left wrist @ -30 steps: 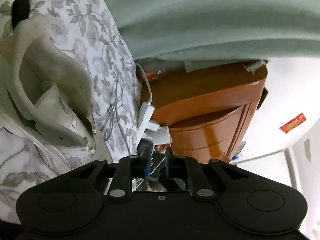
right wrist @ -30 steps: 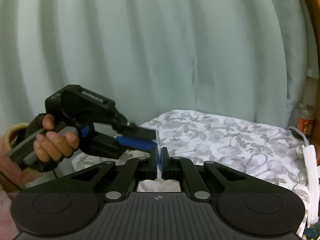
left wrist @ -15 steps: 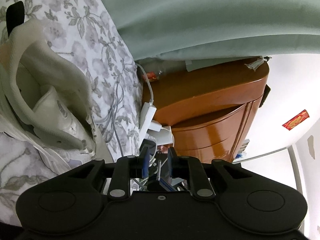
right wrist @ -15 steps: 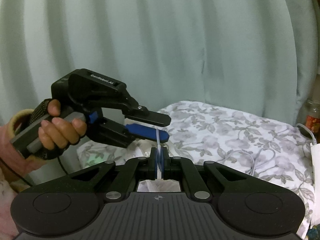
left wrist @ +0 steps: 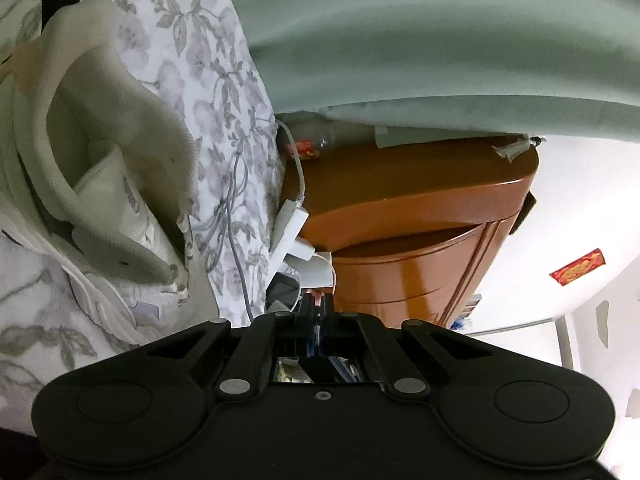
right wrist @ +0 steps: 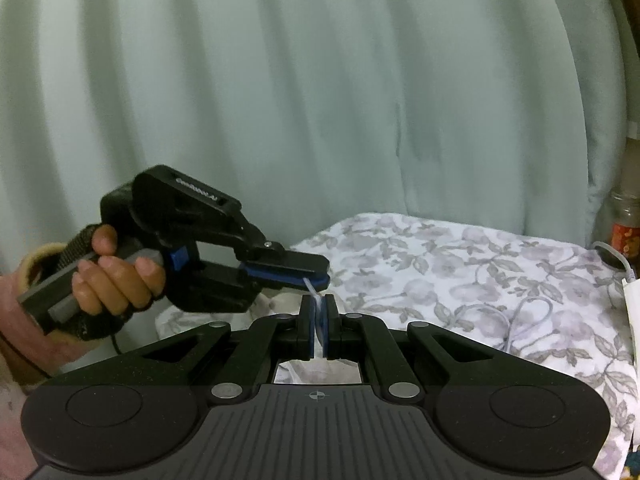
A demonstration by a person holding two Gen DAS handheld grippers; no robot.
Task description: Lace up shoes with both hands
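Note:
A cream-white sneaker (left wrist: pixel 120 184) lies on the floral bedsheet (left wrist: pixel 224 80), left of my left gripper (left wrist: pixel 317 300) in the left wrist view. The left jaws are closing, and in the right wrist view they meet on the end of a thin white shoelace (right wrist: pixel 311 286). There the left gripper (right wrist: pixel 320 274) comes in from the left, held by a person's hand (right wrist: pixel 116 284). My right gripper (right wrist: pixel 319 302) sits just below its tip, shut on the same lace. The short stretch of lace runs between the two grippers.
A pale green curtain (right wrist: pixel 320 100) hangs behind the bed. An orange wooden nightstand (left wrist: pixel 420 232) stands at the bedside, with a white charger and cable (left wrist: pixel 292 220) against it. A bottle (right wrist: pixel 624 224) stands at the far right.
The left gripper's jaws have come together on the lace end just above the right gripper's tips. The right gripper has stayed shut on the lace.

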